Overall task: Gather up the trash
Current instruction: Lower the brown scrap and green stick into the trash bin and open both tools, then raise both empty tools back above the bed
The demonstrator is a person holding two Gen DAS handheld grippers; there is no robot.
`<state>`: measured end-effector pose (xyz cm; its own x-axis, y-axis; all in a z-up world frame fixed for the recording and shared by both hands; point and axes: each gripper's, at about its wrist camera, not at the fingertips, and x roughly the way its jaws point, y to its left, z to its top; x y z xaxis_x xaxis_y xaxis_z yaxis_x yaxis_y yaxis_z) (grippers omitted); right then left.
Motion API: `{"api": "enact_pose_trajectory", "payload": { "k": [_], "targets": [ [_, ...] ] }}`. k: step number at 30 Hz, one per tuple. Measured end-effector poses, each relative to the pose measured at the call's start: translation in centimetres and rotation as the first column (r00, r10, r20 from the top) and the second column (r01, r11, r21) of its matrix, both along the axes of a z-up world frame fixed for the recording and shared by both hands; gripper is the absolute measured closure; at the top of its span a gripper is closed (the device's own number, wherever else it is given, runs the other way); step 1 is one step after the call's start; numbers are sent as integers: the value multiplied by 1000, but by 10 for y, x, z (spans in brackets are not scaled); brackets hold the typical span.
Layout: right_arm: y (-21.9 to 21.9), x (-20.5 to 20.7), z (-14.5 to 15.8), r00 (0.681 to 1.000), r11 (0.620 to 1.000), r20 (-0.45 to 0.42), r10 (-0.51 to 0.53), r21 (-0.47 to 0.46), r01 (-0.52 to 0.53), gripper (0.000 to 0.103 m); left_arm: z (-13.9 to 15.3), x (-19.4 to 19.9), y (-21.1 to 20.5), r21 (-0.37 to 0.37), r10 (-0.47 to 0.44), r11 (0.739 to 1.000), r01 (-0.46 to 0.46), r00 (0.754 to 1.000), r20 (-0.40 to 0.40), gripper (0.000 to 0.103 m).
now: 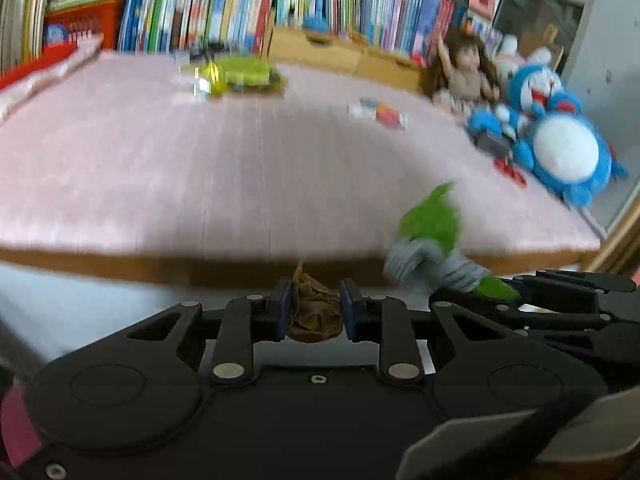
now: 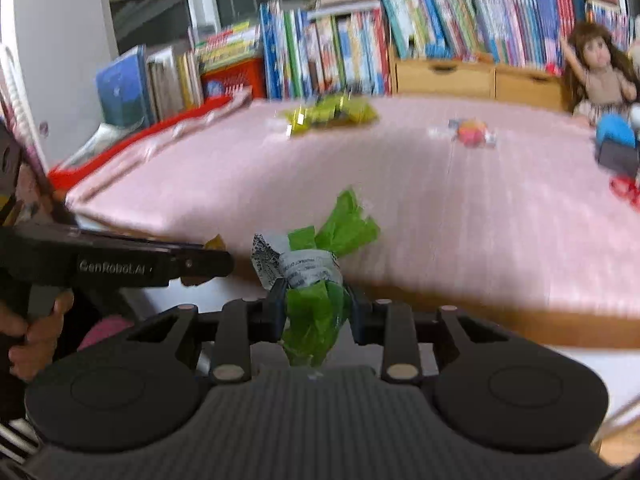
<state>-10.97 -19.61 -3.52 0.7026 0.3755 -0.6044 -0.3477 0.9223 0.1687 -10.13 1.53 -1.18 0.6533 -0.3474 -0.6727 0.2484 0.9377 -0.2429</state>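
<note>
My left gripper (image 1: 314,308) is shut on a crumpled brown wrapper (image 1: 314,314), held just off the near edge of the pink-covered table (image 1: 200,160). My right gripper (image 2: 318,312) is shut on a green and silver wrapper (image 2: 316,280), also at the near table edge; from the left wrist view that wrapper (image 1: 434,236) shows at the right. On the far side of the table lie a yellow-green packet (image 1: 240,76) and a small red and white wrapper (image 1: 380,112). The same yellow-green packet (image 2: 332,114) and small wrapper (image 2: 472,132) appear in the right wrist view.
Rows of books (image 1: 240,4) and wooden drawer boxes (image 1: 348,54) line the back of the table. A doll (image 1: 464,68) and a blue plush toy (image 1: 560,144) sit at the right end. A red tray (image 2: 132,160) lies at the left edge. A hand (image 2: 32,328) holds the left gripper's handle.
</note>
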Motion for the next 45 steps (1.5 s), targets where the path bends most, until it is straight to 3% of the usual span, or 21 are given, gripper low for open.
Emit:
{"api": "enact_pose_trajectory", "payload": {
  "k": [6, 12, 21, 32, 33, 35, 45],
  "targets": [
    [4, -19, -35, 992, 999, -129, 16, -38, -21, 66, -42, -10, 5, 43, 0, 999, 6, 989, -145, 79],
    [10, -27, -58, 975, 998, -220, 32, -51, -44, 66, -75, -17, 4, 88, -6, 996, 28, 971, -240, 79],
    [21, -24, -78, 946, 993, -320, 52, -80, -82, 66, -102, -18, 2, 114, -29, 991, 68, 950, -311, 77],
    [26, -21, -85, 935, 991, -350, 62, -87, -98, 62, -115, -15, -7, 139, -39, 986, 94, 935, -352, 74],
    [28, -20, -85, 935, 991, -351, 60, -89, -96, 49, -115, -15, -8, 139, -40, 986, 96, 934, -355, 72],
    [28, -18, -87, 932, 992, -359, 58, -85, -94, 37, -114, -14, -9, 134, -45, 986, 99, 931, -361, 62],
    [19, -16, -84, 934, 996, -355, 39, -66, -67, 27, -113, -15, -12, 133, -48, 986, 103, 930, -364, 47]
  ]
}}
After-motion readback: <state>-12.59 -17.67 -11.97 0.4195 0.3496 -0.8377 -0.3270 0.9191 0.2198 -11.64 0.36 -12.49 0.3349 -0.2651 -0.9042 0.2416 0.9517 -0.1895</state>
